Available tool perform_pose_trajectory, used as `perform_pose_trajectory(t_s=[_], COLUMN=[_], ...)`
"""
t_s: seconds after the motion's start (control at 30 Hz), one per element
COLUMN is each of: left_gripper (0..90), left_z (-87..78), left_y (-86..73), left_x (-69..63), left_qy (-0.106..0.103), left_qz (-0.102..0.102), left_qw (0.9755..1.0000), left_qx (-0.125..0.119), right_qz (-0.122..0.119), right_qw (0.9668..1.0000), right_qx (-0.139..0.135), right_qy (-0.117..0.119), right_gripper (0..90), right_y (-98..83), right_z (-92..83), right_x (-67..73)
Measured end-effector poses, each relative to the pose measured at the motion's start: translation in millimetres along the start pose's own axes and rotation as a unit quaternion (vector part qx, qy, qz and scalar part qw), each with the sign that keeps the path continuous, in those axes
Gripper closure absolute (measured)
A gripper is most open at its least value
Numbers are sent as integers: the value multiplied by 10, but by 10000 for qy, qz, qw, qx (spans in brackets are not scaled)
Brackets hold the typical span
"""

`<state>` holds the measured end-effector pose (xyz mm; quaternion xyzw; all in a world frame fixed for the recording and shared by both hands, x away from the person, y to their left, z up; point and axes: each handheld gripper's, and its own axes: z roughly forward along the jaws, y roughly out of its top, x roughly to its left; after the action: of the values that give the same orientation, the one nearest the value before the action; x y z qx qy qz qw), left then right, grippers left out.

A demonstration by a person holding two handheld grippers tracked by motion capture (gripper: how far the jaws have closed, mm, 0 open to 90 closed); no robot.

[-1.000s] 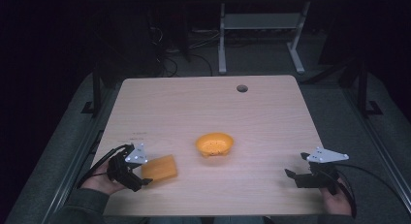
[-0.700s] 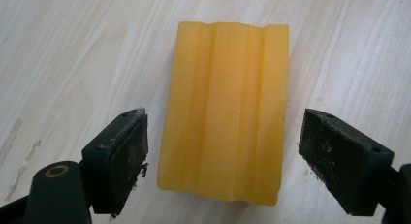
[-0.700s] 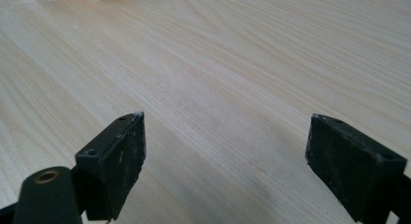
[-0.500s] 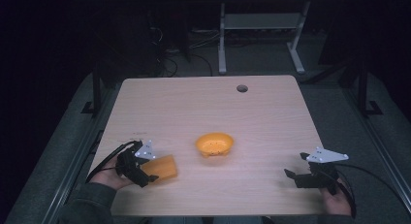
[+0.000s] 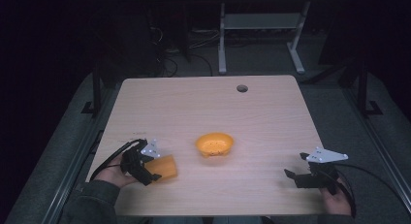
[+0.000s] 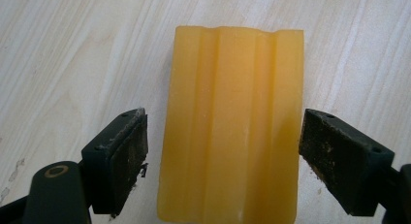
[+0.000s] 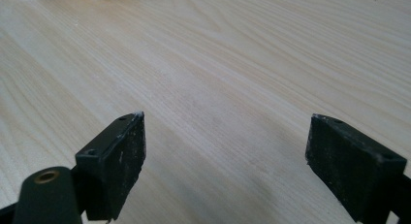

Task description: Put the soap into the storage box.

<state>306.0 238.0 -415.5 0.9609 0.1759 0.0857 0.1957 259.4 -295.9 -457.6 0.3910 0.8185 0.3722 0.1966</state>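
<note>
left gripper view: hand-held gripper (image 6: 223, 146) has straddled block (image 6: 232, 122).

No readable text, label, brand, number or sign anywhere. Plain ridges and nothing written on the orange block (image 6: 232, 122); bare wood grain on the tabletop (image 5: 271, 112). Nothing printed on the orange bowl (image 5: 214, 144).

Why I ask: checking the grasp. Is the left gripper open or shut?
Open: the left gripper has both jaws standing apart from the orange block, a gap on each side.
</note>
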Motion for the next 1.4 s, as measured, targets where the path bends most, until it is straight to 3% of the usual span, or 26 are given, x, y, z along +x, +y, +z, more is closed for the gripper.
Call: perform_pose_trajectory(t_s=[0.2, 1.4], left_gripper=[174, 181], left_z=[76, 358], left_y=[38, 93], left_x=[-18, 36], left_qy=[-133, -387], left_qz=[93, -15], left_qw=[9998, 9981], left_qx=[116, 485], right_qz=[24, -7], right_qw=[10000, 10000], right_qx=[16, 44], right_qy=[32, 53], right_gripper=[140, 139], right_y=[-2, 0], right_z=[12, 15], right_x=[5, -6])
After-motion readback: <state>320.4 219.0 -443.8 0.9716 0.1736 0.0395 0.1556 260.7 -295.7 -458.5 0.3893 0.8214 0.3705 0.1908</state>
